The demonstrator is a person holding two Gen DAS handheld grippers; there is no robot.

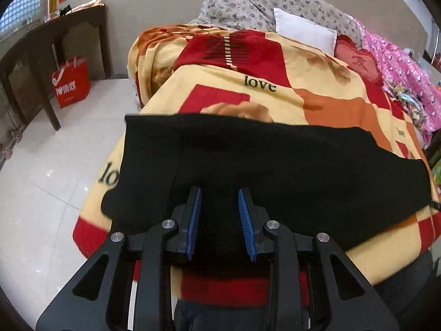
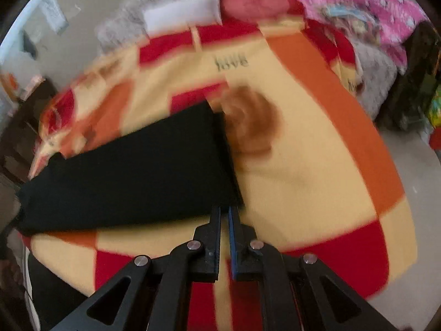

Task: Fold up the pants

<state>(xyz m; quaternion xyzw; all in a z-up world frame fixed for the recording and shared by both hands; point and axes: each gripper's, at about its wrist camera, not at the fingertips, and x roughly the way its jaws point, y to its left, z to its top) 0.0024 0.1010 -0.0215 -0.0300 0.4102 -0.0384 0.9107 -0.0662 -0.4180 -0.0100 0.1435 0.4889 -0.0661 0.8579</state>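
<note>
Pants [image 1: 275,171], black and laid flat, stretch across the near end of a bed that is covered by a blanket [image 1: 325,102] of yellow, red and orange blocks with the word "love" printed on it. In the left wrist view the dark cloth runs from left to right in a wide band, with one straight end toward the left side of the bed. In the blurred right wrist view the same pants [image 2: 132,171] lie as a tapering strip, their squared end close to the fingertips.

Beyond the blanket sit a flowered grey quilt [image 1: 248,5], a pink patterned cover [image 1: 399,63] and a white pillow [image 1: 303,31]. A dark wooden table [image 1: 55,44] stands on the pale tiled floor beside a red bag [image 1: 72,82].

The left gripper [image 1: 220,195] hangs above the pants with its blue pads apart and nothing between them. The right gripper [image 2: 224,211] has its jaws together; whether they pinch the corner of the cloth cannot be told.
</note>
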